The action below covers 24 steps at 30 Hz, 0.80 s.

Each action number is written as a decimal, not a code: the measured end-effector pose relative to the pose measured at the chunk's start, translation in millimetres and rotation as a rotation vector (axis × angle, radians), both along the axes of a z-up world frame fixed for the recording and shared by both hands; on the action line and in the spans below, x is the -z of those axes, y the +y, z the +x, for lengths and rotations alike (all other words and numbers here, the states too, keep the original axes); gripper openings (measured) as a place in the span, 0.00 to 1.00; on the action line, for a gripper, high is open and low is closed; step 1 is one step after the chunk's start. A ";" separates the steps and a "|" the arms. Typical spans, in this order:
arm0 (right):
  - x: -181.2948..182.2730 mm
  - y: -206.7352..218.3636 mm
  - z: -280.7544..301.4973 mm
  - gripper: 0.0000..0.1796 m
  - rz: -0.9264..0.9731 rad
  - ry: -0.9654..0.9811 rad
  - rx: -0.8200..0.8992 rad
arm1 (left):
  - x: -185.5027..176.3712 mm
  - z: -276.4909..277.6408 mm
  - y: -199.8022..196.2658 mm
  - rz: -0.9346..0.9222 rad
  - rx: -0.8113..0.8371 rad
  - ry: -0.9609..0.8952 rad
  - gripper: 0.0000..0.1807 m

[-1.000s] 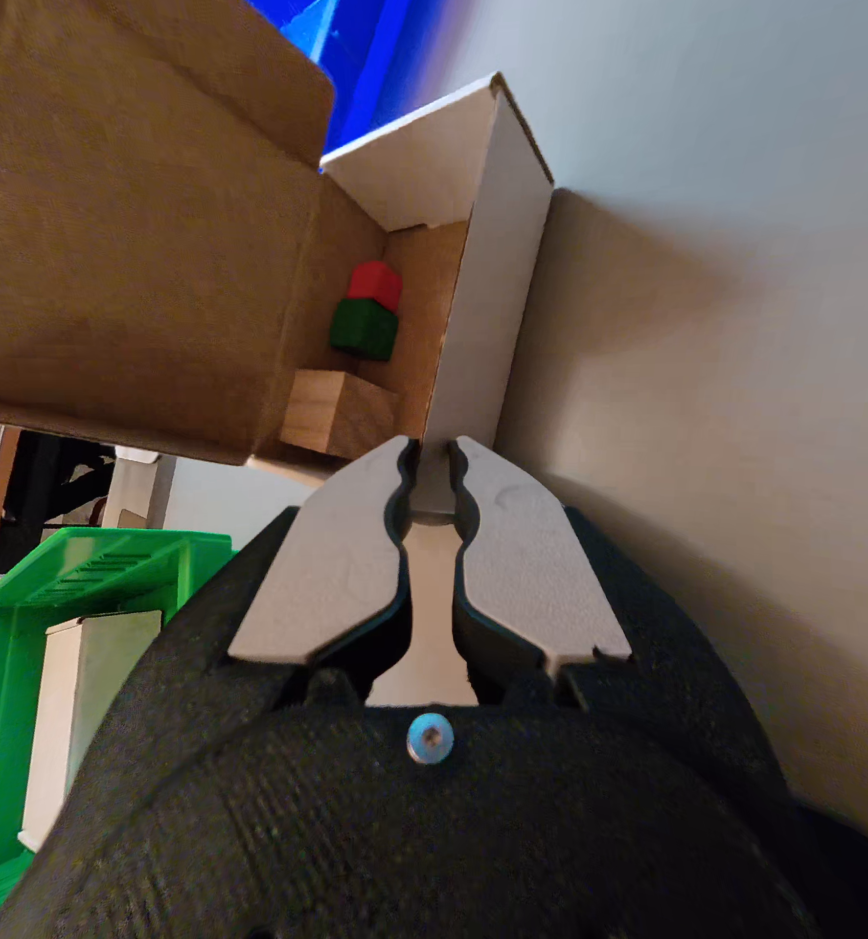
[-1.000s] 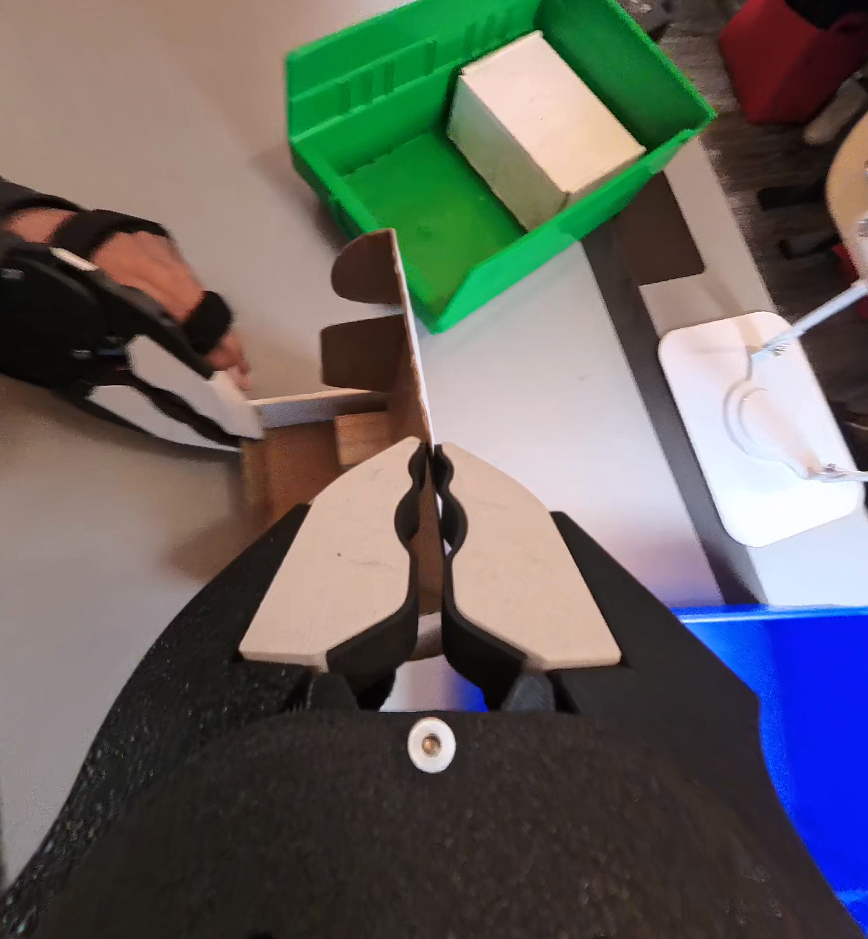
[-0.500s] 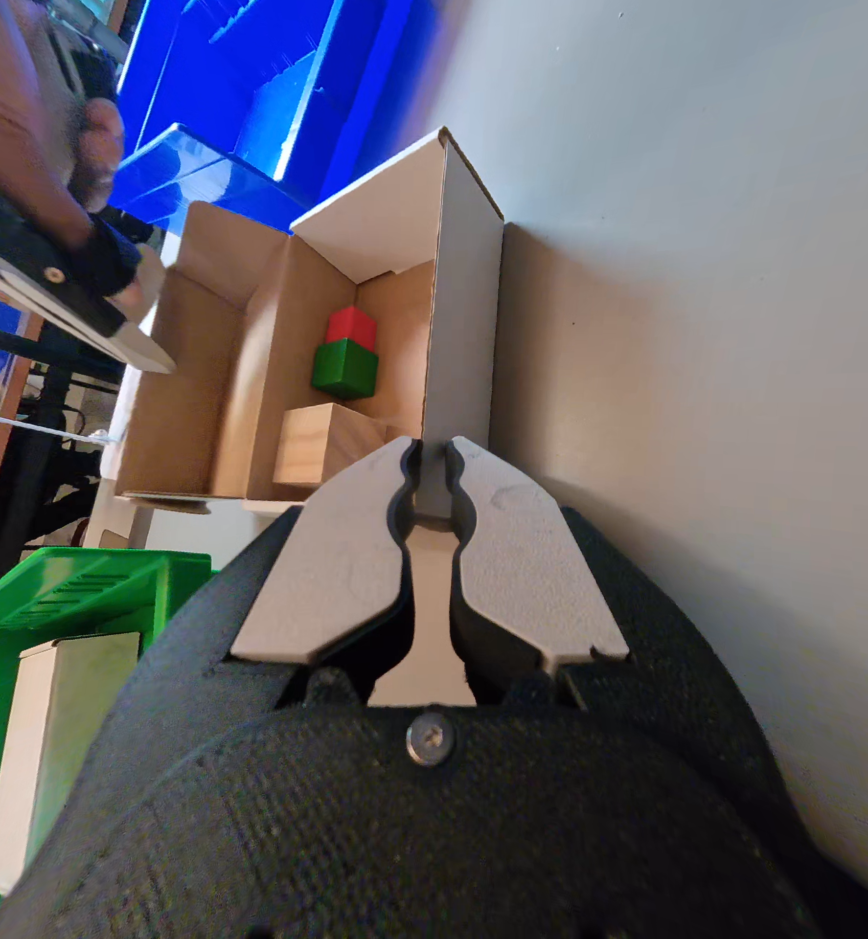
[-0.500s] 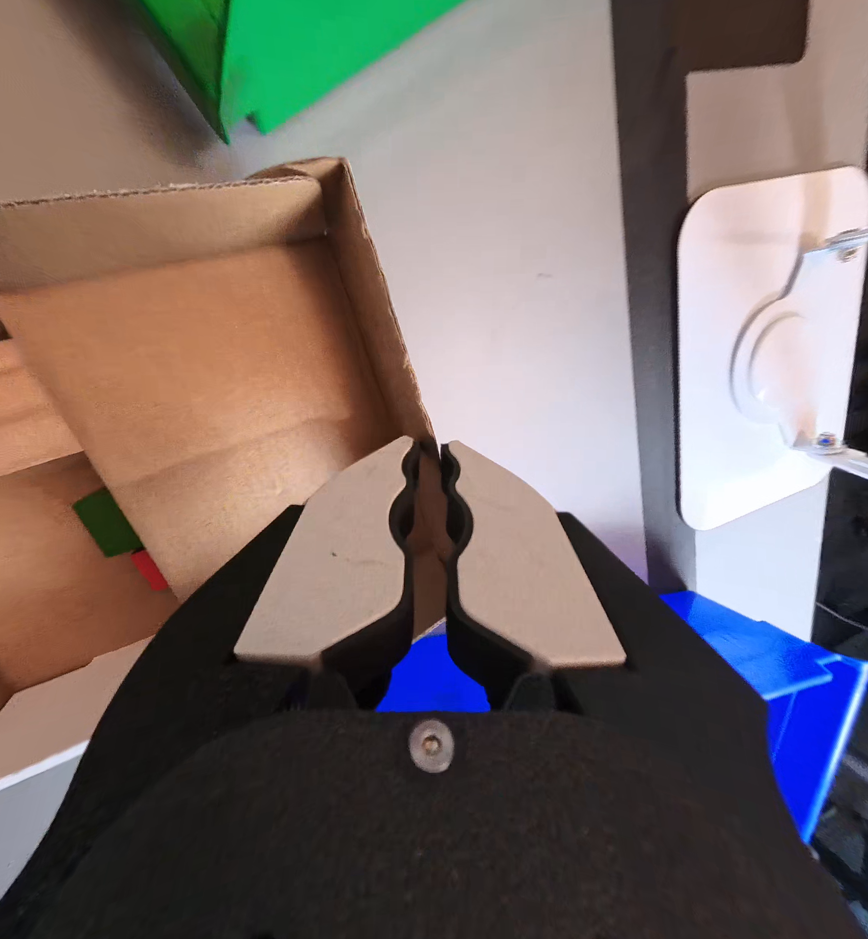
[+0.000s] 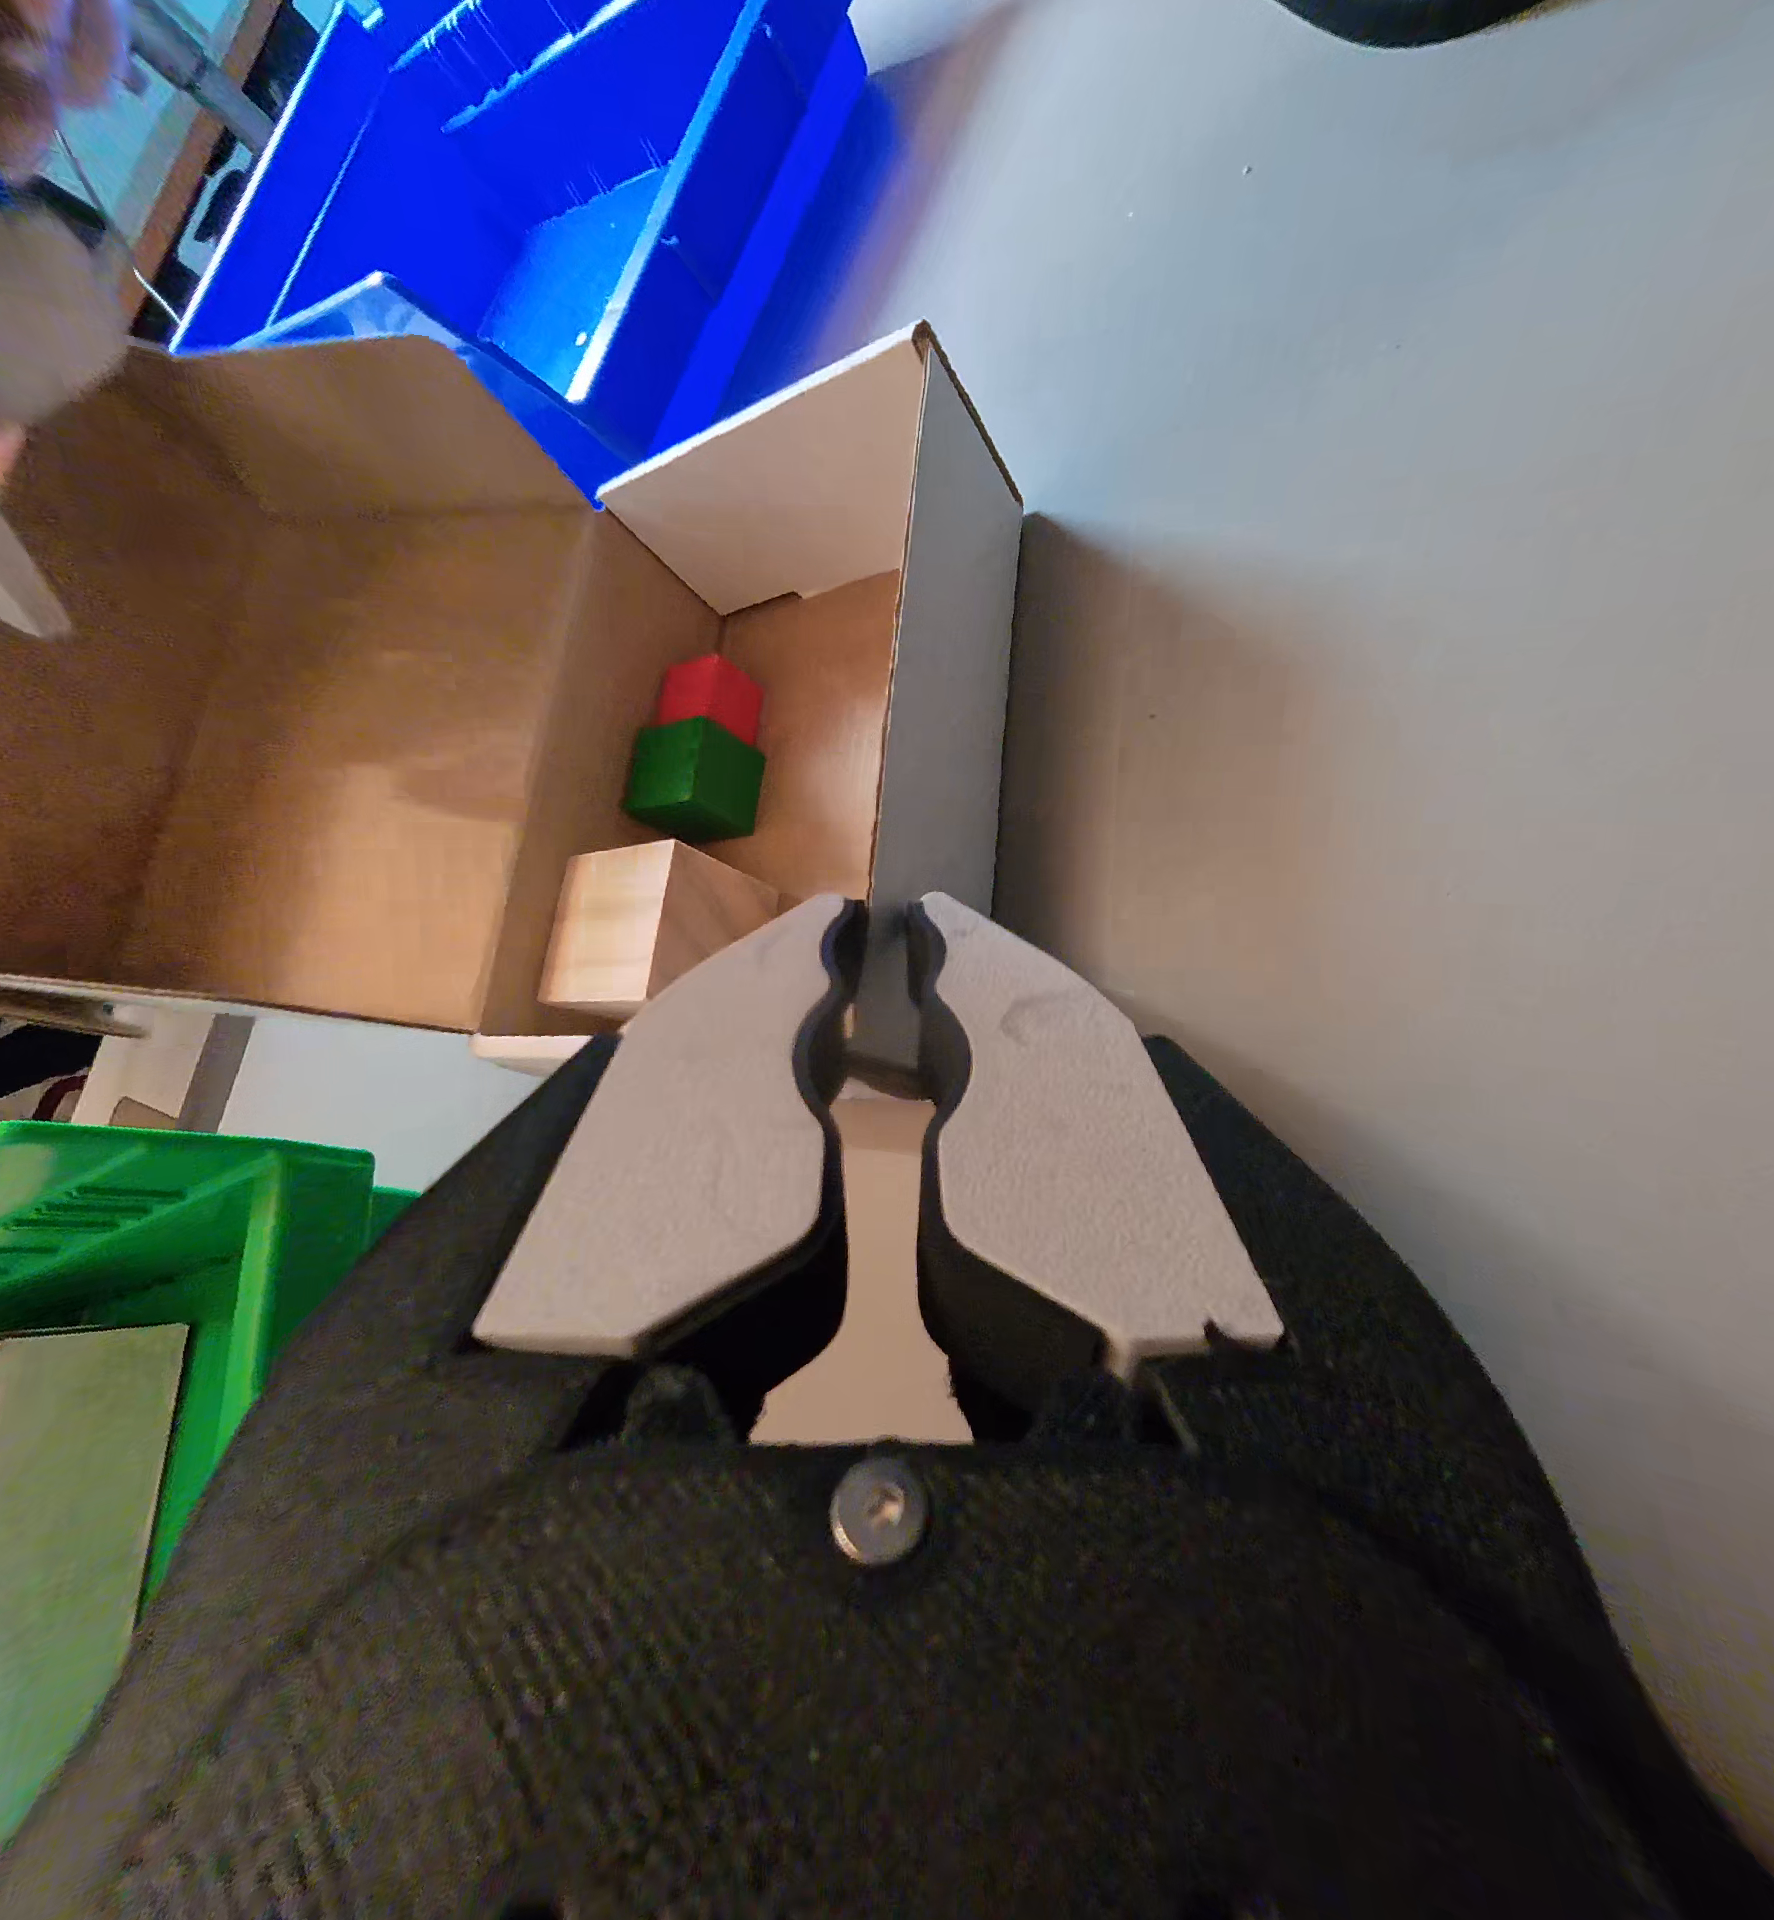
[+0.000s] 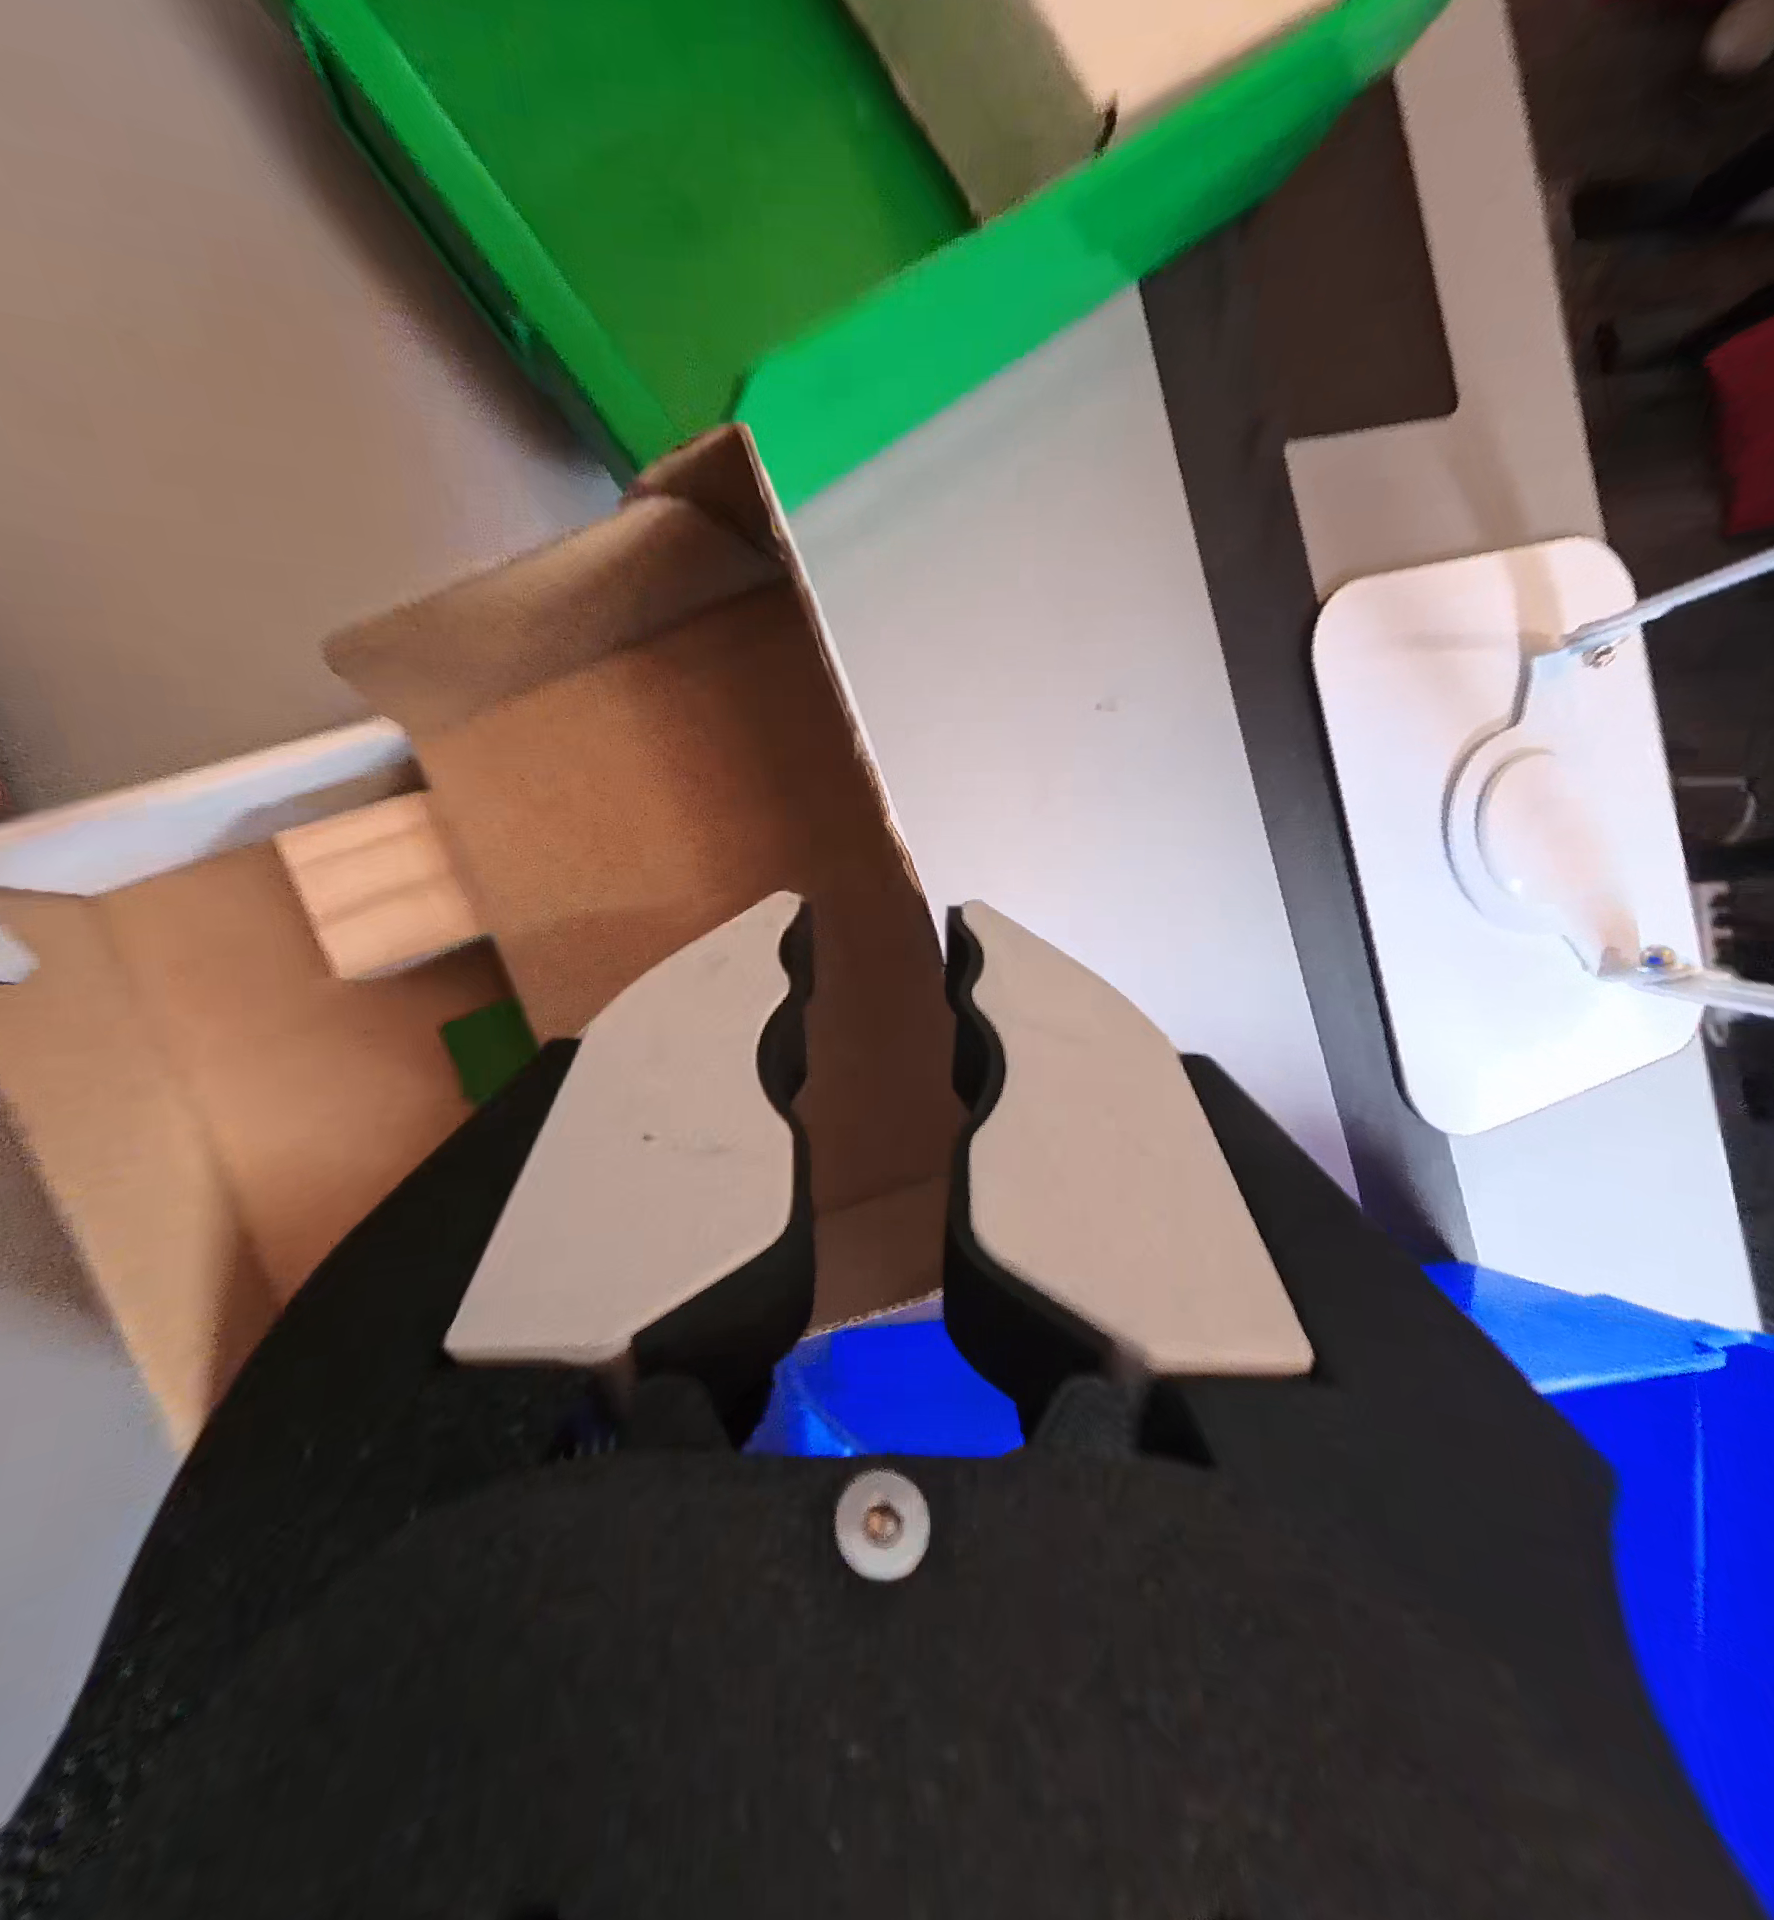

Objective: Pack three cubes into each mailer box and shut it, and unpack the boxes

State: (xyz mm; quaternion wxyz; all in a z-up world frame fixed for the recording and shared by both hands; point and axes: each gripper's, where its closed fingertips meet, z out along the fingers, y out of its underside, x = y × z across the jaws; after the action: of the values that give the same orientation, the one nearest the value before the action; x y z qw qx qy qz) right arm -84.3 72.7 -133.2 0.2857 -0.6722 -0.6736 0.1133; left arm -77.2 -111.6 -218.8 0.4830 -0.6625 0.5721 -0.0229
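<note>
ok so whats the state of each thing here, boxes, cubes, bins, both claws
mailer box: open, lid folded back
red cube: in the box, touching the green cube
green cube: in the box
wooden cube: in the box
left claw: shut on the box's side wall
right claw: open, around the lid's edge
green bin: holds a closed white box
blue bin: open

The open mailer box [image 5: 343, 727] is matt corrugated cardboard, brown inside, smooth white outside. A pale bare-wood cube [image 5: 644, 935] shows grain; the green cube [image 5: 696, 774] and red cube [image 5: 711, 691] look matt-painted. The blue bin [image 5: 571, 208] is glossy plastic.
</note>
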 end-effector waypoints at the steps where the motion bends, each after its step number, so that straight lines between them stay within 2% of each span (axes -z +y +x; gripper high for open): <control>1: -10.3 -5.2 1.3 0.14 -0.007 0.046 -0.002 | -0.5 0.0 -0.2 -0.004 0.001 -0.008 0.04; 4: -43.0 -18.3 8.9 0.19 0.017 0.200 0.003 | -4.1 -0.5 -1.3 -0.014 0.004 -0.042 0.05; 8: -84.3 -43.3 28.0 0.19 0.120 0.477 -0.004 | -16.2 -4.4 -2.6 -0.030 -0.001 -0.132 0.08; 12: -85.2 -74.3 57.6 0.19 0.202 0.643 0.005 | -32.9 -14.6 2.0 -0.067 -0.041 -0.265 0.11; 15: -53.9 -101.1 74.6 0.21 0.215 0.652 -0.013 | -35.2 -23.1 6.2 -0.100 -0.071 -0.308 0.15; 19: 15.5 -141.2 83.8 0.26 0.169 0.490 -0.097 | -23.8 -26.6 7.5 -0.151 -0.085 -0.285 0.25; 21: 44.6 -153.4 82.7 0.26 0.218 0.390 -0.151 | -15.9 -26.9 9.5 -0.186 -0.101 -0.266 0.31; 24: 70.2 -161.0 76.4 0.20 0.316 0.266 -0.225 | -9.7 -26.0 10.8 -0.199 -0.107 -0.248 0.32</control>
State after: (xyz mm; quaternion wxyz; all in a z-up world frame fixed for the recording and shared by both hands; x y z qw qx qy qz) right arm -7.9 -88.3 -203.4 0.4590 -0.5191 -0.7101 0.1251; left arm -103.2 -100.8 -209.1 0.4823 -0.7287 0.4669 -0.1353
